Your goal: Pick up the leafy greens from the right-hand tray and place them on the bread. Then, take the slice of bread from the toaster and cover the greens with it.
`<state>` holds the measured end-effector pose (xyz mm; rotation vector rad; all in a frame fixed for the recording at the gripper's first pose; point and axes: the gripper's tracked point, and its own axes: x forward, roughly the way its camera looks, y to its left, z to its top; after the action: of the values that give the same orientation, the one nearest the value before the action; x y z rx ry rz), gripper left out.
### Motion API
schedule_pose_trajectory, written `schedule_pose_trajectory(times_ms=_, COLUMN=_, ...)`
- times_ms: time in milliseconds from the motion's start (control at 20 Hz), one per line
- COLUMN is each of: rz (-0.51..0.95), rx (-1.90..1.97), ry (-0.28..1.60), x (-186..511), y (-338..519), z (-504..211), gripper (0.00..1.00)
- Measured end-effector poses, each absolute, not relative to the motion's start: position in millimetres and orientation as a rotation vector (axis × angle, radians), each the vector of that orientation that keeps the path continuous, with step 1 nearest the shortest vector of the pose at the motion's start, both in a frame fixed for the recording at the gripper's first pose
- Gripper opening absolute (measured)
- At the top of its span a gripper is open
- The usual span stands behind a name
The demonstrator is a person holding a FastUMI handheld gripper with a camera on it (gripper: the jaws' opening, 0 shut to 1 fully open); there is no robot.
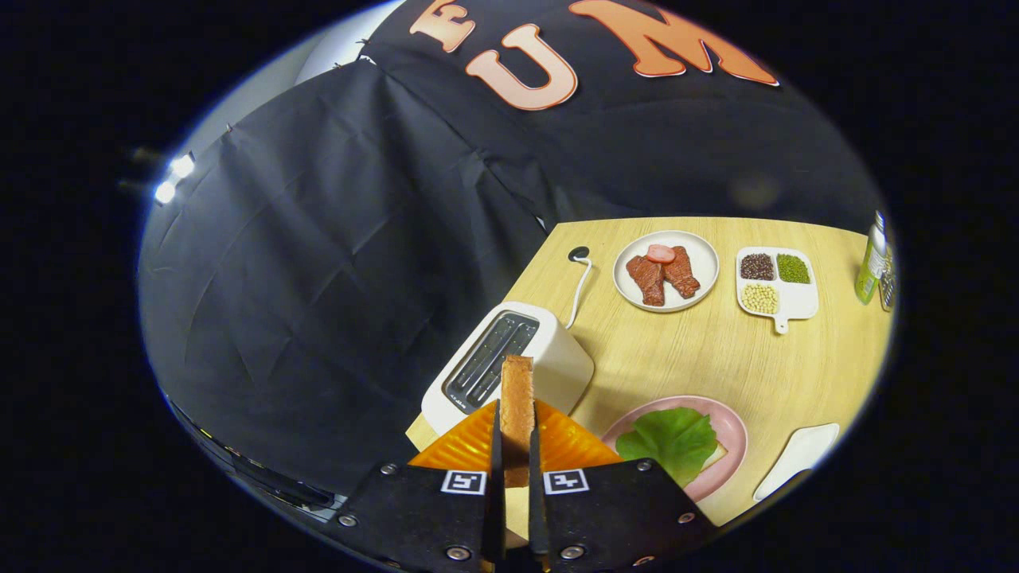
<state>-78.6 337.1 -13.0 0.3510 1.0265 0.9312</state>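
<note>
Claw (513, 446): closed on bread slice (517, 406), held upright above toaster (509, 362);
Greens (673, 439): on pink plate (728, 458), right of claw;
Risk: edge-on slice may land tilted, shifting greens.

Matt wood-grain table (716, 350); smooth glossy plastic toaster (557, 358); porous bread slice (517, 398); glossy plate (736, 446).

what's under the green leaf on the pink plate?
A pale slice of bread peeks out at the edge of the green leafy lettuce on the round pink plate; the rest is covered. The gripper holds the toasted bread slice.
</note>
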Motion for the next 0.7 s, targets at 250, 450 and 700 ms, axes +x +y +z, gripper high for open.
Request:
schedule_pose_trajectory(times_ms=250, rz=0.921, rx=0.390, ry=1.028, x=-87, y=317, z=-36, gripper=0.12)
schedule_pose_trajectory(times_ms=450, rz=0.906, rx=0.437, ry=1.018, x=-89, y=306, z=-51, gripper=0.12)
schedule_pose_trajectory(times_ms=700, rz=0.844, rx=0.505, ry=1.008, x=-84, y=288, z=-78, gripper=0.12)
